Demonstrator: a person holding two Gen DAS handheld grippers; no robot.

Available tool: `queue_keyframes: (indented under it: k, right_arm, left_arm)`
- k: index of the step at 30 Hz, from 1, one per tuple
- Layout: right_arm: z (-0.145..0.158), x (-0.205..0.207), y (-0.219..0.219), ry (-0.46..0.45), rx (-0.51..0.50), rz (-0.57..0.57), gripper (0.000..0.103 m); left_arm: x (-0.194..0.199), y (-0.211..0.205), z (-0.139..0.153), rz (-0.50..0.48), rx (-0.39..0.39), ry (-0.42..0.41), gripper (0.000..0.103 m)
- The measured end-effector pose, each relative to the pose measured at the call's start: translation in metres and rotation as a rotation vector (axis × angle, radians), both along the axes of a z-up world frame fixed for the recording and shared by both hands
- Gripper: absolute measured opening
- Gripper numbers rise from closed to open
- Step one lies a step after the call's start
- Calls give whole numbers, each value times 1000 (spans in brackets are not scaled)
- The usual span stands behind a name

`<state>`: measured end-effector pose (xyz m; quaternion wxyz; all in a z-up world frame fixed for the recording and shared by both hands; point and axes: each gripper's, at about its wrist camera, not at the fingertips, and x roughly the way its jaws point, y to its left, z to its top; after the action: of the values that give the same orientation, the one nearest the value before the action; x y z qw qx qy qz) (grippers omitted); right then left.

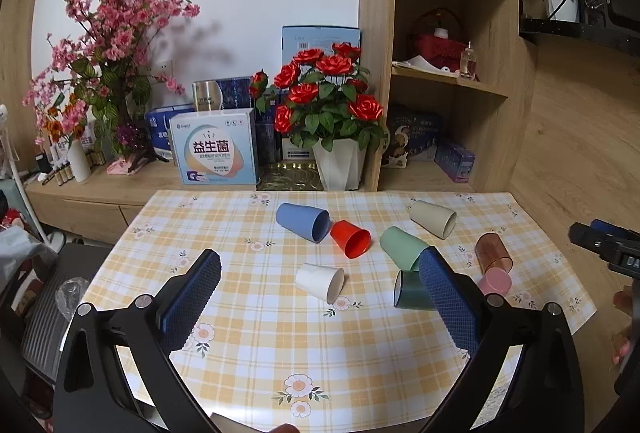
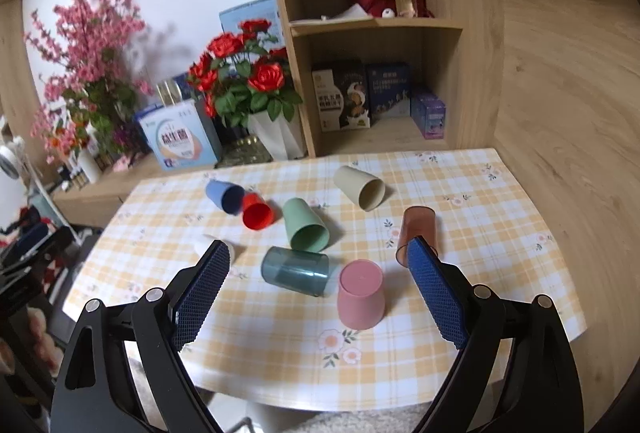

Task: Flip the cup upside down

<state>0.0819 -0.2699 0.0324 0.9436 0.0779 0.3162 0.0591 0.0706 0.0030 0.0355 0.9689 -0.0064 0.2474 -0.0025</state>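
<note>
Here the right gripper (image 2: pixel 318 287) hangs above the near edge of the table, its blue textured pads spread wide and holding nothing. Between its fingers, a little ahead, the pink opaque plastic cup (image 2: pixel 361 295) stands mouth down on the yellow-checked tablecloth with flower prints (image 2: pixel 460 273). Just left of it lies the dark teal translucent tumbler (image 2: pixel 296 269) on its side. Behind the right finger a brown translucent tumbler (image 2: pixel 418 229) also lies tipped over. Farther out lie the mint green cup (image 2: pixel 306 225), the red cup (image 2: pixel 258 212), the blue cup (image 2: pixel 225 195) and the beige cup (image 2: pixel 360 187), all on their sides; the red and blue ones touch. A white cup (image 2: pixel 202 243) peeks from behind the left finger.

The left gripper (image 1: pixel 320 297) is likewise wide apart and empty, hovering over the table's near left part, with the white cup (image 1: pixel 320 281) lying between its fingers ahead. Beyond the table stand a white pot of red roses (image 1: pixel 332 105) and a wooden shelf unit (image 1: pixel 452 45).
</note>
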Motion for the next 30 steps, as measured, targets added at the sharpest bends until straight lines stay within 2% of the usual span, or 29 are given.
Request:
queue_keyframes:
  k: [6,16,30]
  right_arm:
    - [8,-22,3,-43,1,7,87]
    - [14,-26,4,-82,-46,-17,87]
    - [20,-30,5,-97,-48,-14,87]
  left_arm:
    - [-10,-5,6,-35,-17,-18,97]
    - [-10,-11,4,-48,-23,-13,97]
    - [-16,-15,8,-69,-18,-19,97]
